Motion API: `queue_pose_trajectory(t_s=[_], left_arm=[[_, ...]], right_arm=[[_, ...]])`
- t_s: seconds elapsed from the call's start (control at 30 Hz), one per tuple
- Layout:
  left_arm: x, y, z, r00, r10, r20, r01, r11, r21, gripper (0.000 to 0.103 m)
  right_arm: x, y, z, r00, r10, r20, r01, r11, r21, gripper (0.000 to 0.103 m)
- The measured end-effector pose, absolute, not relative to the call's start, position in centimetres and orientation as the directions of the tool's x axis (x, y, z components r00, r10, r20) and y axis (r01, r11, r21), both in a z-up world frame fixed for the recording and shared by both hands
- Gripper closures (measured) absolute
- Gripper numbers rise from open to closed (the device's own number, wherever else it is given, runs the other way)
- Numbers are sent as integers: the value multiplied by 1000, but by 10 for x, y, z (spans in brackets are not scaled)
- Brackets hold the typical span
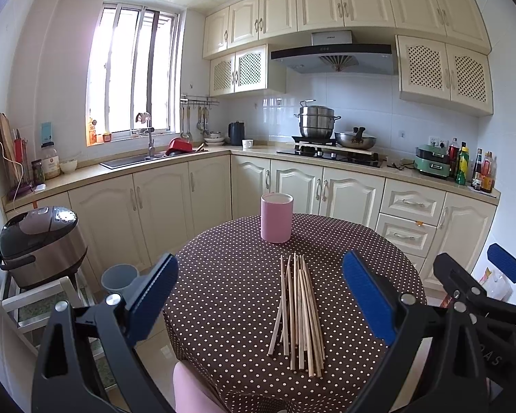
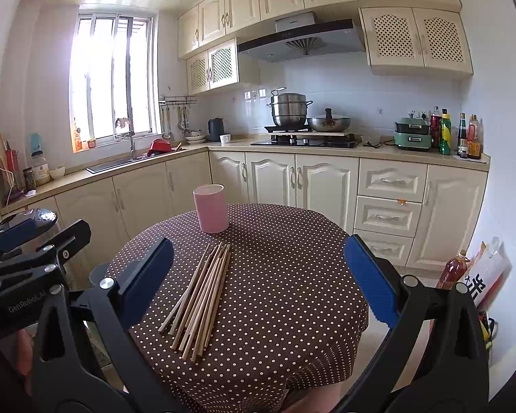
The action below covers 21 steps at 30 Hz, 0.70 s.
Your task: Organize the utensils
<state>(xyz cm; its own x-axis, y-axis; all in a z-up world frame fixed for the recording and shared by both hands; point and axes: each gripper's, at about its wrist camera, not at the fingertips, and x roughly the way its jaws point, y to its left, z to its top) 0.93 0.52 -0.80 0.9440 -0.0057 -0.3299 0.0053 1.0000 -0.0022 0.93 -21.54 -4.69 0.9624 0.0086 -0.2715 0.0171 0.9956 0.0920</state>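
Counter (image 1: 361,241) with dotted brown cloth carries everything. We hold the left tool (image 1: 259,304) and right tool (image 2: 258,282) above its near edge, both spread wide, gripping nothing. Pink holder (image 1: 277,218) stands upright at the far side; loose chopsticks (image 1: 299,313) lie bundled just before it.

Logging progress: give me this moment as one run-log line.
left gripper: open, empty | right gripper: open, empty | chopsticks: loose pile on table | pink cup: upright behind pile

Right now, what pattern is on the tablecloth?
Brown with small white polka dots; the tablecloth shows best in the left wrist view.
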Motion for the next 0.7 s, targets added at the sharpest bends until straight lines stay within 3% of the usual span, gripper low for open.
queue_pose_trajectory(t_s=[0.7], left_arm=[[11, 7, -11, 939, 2, -343, -3, 1000, -4, 8]], right_arm=[[14, -218, -48, 958, 11, -286, 17, 995, 97, 6]])
